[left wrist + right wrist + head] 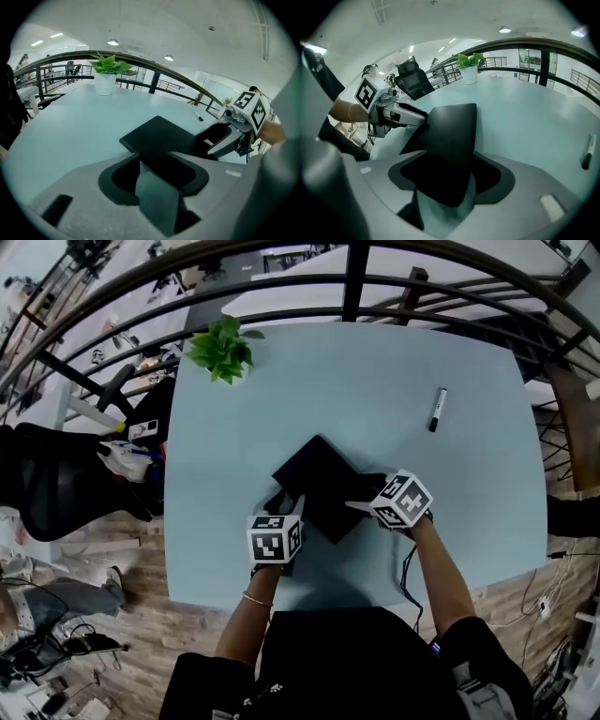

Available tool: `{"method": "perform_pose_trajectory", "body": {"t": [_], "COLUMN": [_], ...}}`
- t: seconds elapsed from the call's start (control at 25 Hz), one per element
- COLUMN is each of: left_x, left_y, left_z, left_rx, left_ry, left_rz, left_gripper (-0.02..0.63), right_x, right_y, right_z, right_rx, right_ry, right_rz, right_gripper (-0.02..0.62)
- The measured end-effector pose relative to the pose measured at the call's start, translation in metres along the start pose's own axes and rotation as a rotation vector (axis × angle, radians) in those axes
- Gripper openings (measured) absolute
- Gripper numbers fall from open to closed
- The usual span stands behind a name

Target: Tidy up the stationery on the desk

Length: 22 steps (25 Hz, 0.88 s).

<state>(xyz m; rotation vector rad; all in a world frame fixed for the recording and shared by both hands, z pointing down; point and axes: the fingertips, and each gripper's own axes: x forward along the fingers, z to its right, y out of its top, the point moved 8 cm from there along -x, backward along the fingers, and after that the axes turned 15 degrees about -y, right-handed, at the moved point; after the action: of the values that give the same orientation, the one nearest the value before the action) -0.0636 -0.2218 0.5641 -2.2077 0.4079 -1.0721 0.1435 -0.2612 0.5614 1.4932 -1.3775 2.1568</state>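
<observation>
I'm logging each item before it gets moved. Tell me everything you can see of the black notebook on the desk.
The black notebook looks thin, matte and unmarked, roughly square with rounded corners, and is closed. It lies flat on the pale blue desk, turned diamond-wise in the head view. Its near corners sit between the open jaws of the left gripper and the right gripper; neither clamps it.

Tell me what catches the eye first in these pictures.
A black notebook lies skewed at the near middle of the pale blue desk, the left gripper and right gripper each with open jaws around a near corner of it. A potted plant stands at the far left corner; a marker lies far right.
</observation>
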Motion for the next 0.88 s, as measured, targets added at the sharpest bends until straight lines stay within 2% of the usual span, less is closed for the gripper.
{"method": "perform_pose_trajectory", "body": {"t": [0.44, 0.88], "left_x": [0.014, 0.023], "left_y": [0.011, 0.017], "left_z": [0.006, 0.006], "left_rx": [0.110, 0.137], "left_ry": [-0.019, -0.037], "left_rz": [-0.032, -0.054], "left_gripper": [0.113, 0.095], "right_x": [-0.018, -0.024], "right_y": [-0.030, -0.045], "right_z": [-0.024, -0.044], "right_rx": [0.098, 0.113], "right_ry": [-0.040, -0.028], "right_rz": [0.009, -0.003], "right_gripper": [0.285, 0.266]}}
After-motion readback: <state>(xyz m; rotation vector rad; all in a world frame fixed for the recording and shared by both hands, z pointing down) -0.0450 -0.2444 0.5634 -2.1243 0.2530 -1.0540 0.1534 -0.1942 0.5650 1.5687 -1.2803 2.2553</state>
